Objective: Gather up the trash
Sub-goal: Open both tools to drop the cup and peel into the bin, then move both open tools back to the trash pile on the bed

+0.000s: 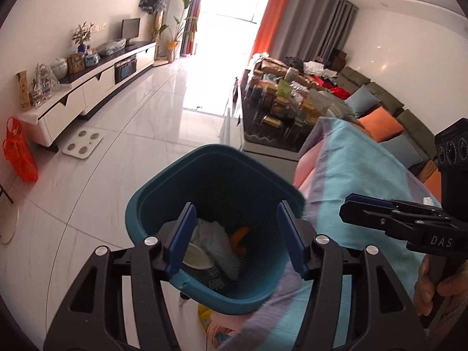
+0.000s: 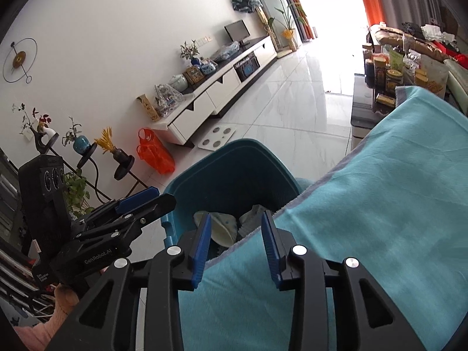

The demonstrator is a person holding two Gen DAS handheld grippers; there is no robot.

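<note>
Both grippers sit closest to the lens, so starting there: left gripper has its two blue pads spread apart with nothing between them, hanging right over the teal bin. Right gripper is parted too and empty, hovering over the edge of the turquoise cloth where it meets the bin rim. Writing I can read: "DAS" on the right tool's side in the left view, "GenRobot.AI" on the left tool in the right view.

Trash is already down in the bin: I count one white paper cup, one white foam net sleeve and one orange scrap. Might be more underneath, can't tell.

Further out on the tile floor: one white scale with four round pads, and one orange plastic bag by the long white TV cabinet. One monitor sits on it. Far right, a coffee table piled with jars and packets, too many and too blurry to count.
</note>
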